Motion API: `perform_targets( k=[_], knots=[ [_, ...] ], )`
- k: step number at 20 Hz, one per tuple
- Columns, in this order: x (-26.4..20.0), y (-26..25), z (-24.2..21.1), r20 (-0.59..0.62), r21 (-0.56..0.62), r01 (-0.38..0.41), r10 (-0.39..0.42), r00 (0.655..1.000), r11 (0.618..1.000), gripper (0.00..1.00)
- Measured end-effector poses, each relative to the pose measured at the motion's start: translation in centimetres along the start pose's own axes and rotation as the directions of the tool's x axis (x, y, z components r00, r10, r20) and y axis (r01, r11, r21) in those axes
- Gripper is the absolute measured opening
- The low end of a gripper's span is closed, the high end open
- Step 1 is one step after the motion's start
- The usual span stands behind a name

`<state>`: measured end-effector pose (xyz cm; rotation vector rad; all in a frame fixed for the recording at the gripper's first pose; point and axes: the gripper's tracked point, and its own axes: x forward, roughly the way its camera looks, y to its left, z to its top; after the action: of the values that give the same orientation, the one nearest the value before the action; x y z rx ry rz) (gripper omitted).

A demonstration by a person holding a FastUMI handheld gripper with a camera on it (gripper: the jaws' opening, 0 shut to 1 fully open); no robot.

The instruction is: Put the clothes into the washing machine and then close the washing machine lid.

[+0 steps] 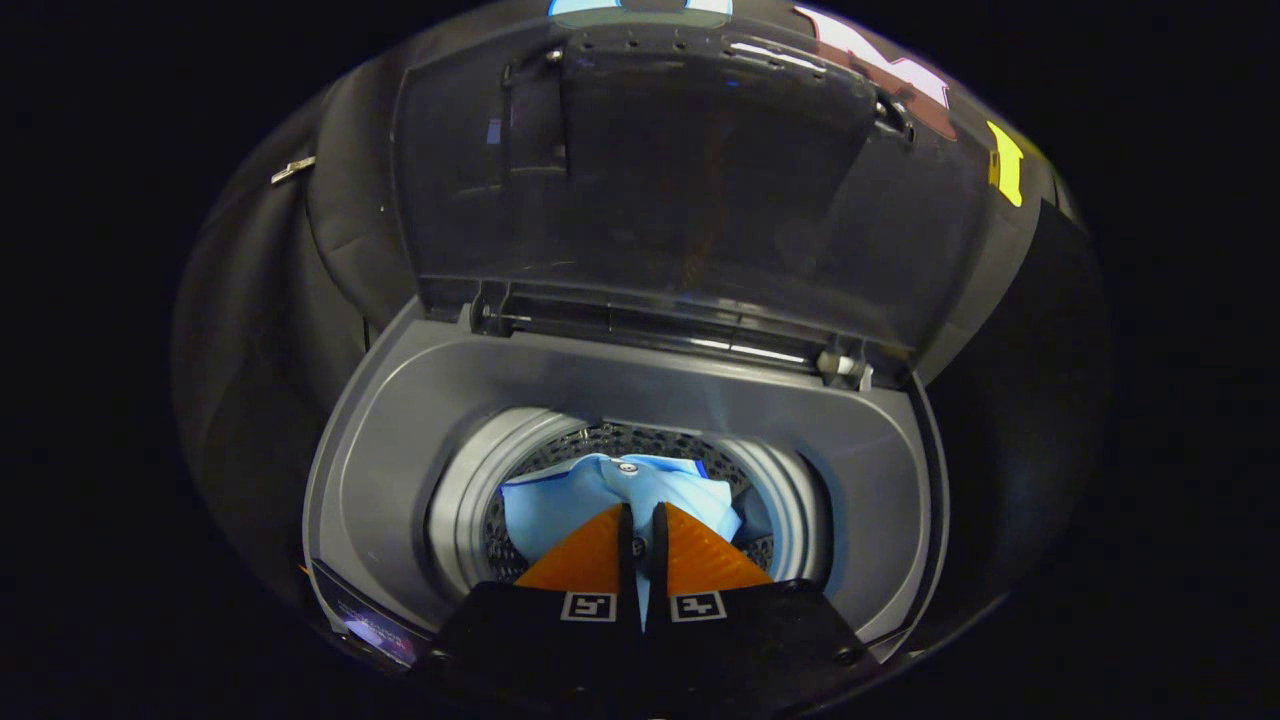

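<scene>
In the gripper view, the gripper (640,520) points steeply down into the washing machine (400,480), fingers nearly together and pinching a fold of the light blue garment (560,500), which hangs inside the drum (470,500) for release. The lid (680,180) stands upright beyond, leaving the opening clear.

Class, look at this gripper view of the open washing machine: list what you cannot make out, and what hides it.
- Whether the gripper pinches the blue garment: the fingers stand nearly together, cloth barely visible in the gap.
- The drum floor: covered by the garment and fingers.
- The control panel: cut off, too small.
- Behind the raised lid: dark tint.
</scene>
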<state>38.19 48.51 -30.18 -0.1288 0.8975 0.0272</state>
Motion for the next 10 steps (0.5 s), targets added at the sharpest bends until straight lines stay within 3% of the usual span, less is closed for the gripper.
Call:
perform_targets(
  k=[4,6,8,10],
  knots=[
    [0.4,0.0,-1.0,-0.032,-0.026,0.025,-0.025,0.999,0.999,0.06],
    [0.5,0.3,-1.7,-0.060,-0.023,0.016,-0.017,0.998,1.000,0.12],
    [0.3,0.4,-1.1,-0.035,-0.004,0.008,-0.008,0.999,1.000,0.24],
    [-0.3,0.6,-0.1,-0.010,0.039,-0.010,0.011,1.000,0.999,0.43]
  ],
)
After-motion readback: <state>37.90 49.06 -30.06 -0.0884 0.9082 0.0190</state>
